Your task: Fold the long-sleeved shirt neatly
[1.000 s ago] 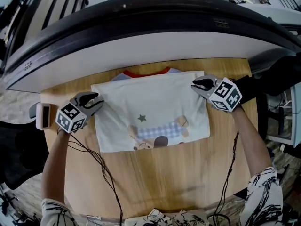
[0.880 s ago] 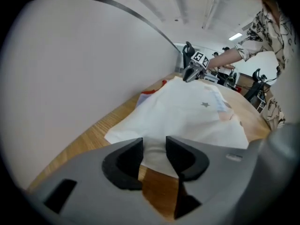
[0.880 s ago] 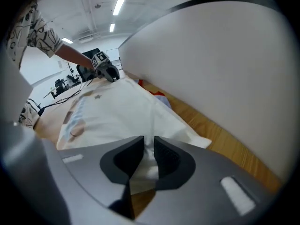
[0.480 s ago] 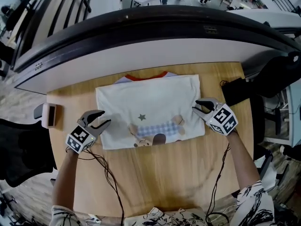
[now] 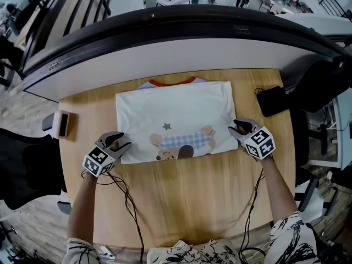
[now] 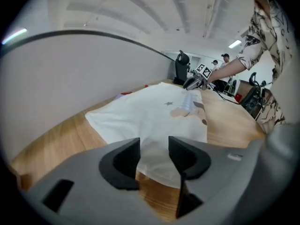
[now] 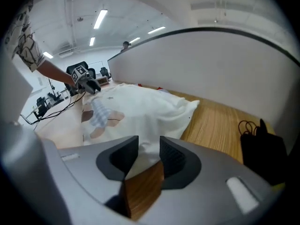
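A wooden table (image 5: 181,202) is seen from above, backed by a curved grey partition (image 5: 165,51). Most of its far half is covered by the shirt (image 5: 176,111), which is laid flat as a white rectangle. Its red collar is turned toward the partition, and its near edge runs between the two grippers. No sleeves are seen sticking out, so the side folds are judged done and a lengthwise fold is judged to remain. A black pouch (image 5: 271,100) is set just beside the shirt's right edge and could be caught by the cloth if that side is swung wide.

The left gripper (image 5: 120,142) is placed at the near left corner, the right gripper (image 5: 237,128) at the near right corner. Both pairs of jaws have just been opening and are held narrowly parted. In each gripper view white cloth is seen in the gap, yet the pads are not seen pressing on it. If a lift is begun before the jaws are closed, the corners may be dropped. If only the top layer is pinched, the tucked layers beneath may be pulled apart. The fold could be skewed by uneven lifting. The hem could also be snagged by the cables (image 5: 124,197) trailing across the near table.
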